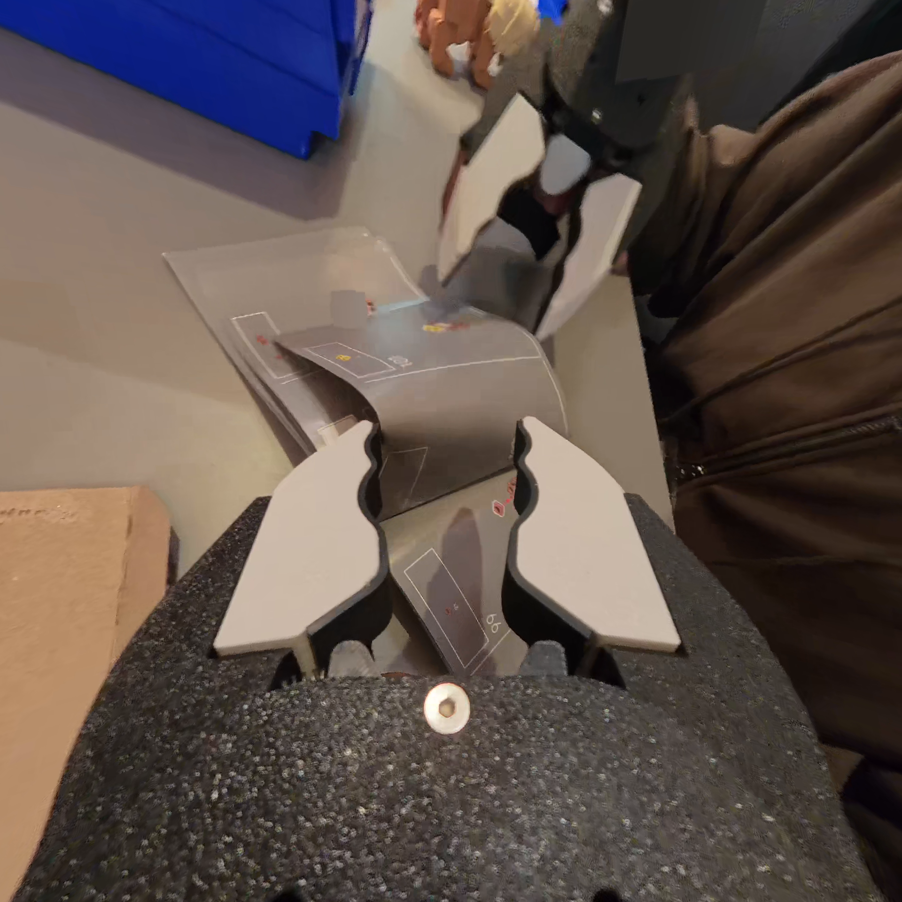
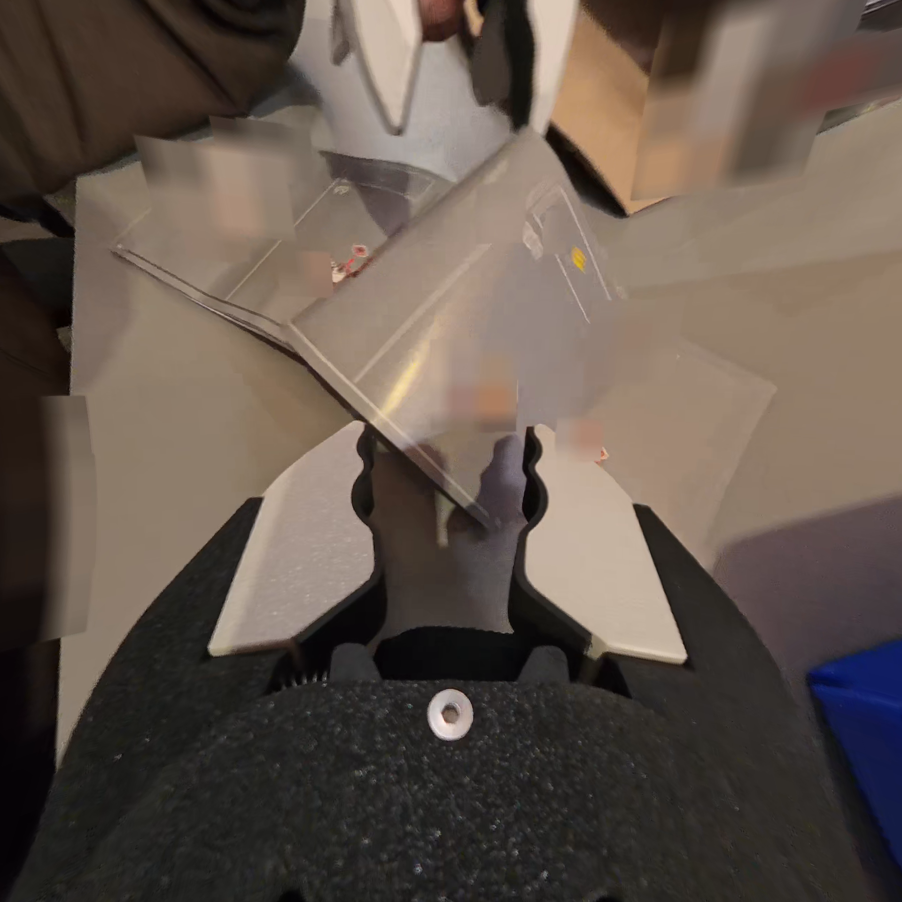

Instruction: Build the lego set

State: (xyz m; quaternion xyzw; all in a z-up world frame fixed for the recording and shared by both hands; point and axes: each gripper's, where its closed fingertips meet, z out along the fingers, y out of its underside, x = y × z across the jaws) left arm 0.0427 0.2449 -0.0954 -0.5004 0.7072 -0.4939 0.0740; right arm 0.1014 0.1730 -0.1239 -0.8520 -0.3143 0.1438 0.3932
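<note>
**Both grippers spread over the open instruction booklet**

While we held the left gripper (image 1: 446, 429) with its fingers spread wide and gripping nothing, the instruction booklet (image 1: 371, 371) lay on the grey table (image 1: 97, 371) directly ahead of and beneath the fingertips. One page (image 1: 439, 415) curled upward in an arch between the two fingers, its lifted edge running just past the tips; the flat pages showed below the gap.

Beyond the fingertips, our right gripper (image 1: 512, 273) hovered blurred over the far edge of the booklet, fingers apart. In its own view the right gripper (image 2: 446, 434) was likewise spread and gripping nothing, with a raised page (image 2: 439, 332) slanting across the gap, its corner reaching down between the fingers. Whether that page touched either finger, we could not tell through the blur.

Room was tight. Left of the left finger stood a cardboard box (image 1: 63, 634); right of the right finger our brown sleeve (image 1: 781, 390) crowded close. Far ahead to the left sat a blue bin (image 1: 219, 63), and well beyond the tips a brown and tan figure (image 1: 468, 39). Bare table lay open ahead-left of the fingers.
</note>
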